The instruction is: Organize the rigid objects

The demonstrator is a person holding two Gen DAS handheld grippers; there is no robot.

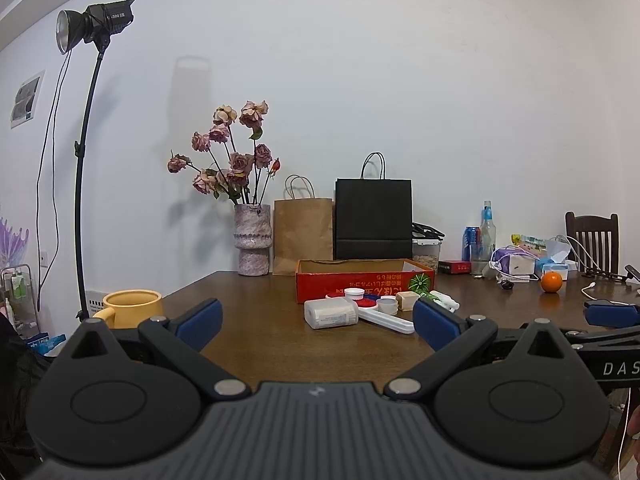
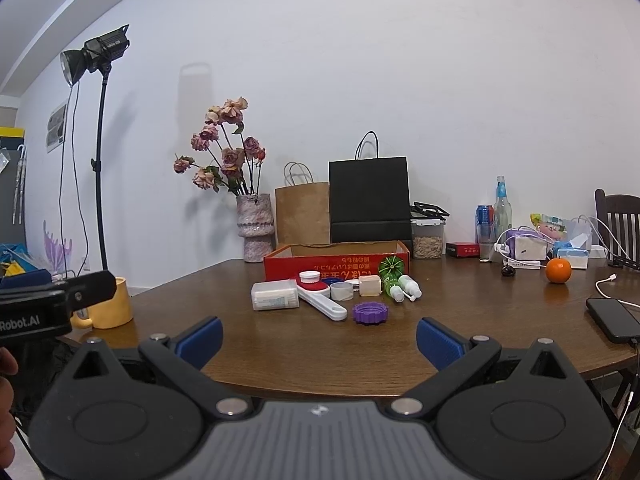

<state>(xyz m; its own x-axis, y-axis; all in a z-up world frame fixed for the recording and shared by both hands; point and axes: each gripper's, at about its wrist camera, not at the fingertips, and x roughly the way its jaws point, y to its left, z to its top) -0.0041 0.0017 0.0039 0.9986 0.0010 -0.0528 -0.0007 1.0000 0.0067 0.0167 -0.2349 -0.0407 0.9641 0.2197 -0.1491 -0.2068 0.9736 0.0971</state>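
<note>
- At frame centre, the purple ridged cap (image 2: 371,313) looks light and stiff; I'd pinch its rim.
- My left gripper (image 1: 318,320) and right gripper (image 2: 319,340) both gape, holding nothing.

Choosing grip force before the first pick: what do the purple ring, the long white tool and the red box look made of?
Purple ring: likely hard moulded plastic, matte, with crisp notched edges. Long white tool: probably glossy rigid plastic, going by the highlights along its handle. Red box: seemingly printed cardboard, with thin walls and a brown inner face. Left gripper and right gripper are both open and empty.
</note>
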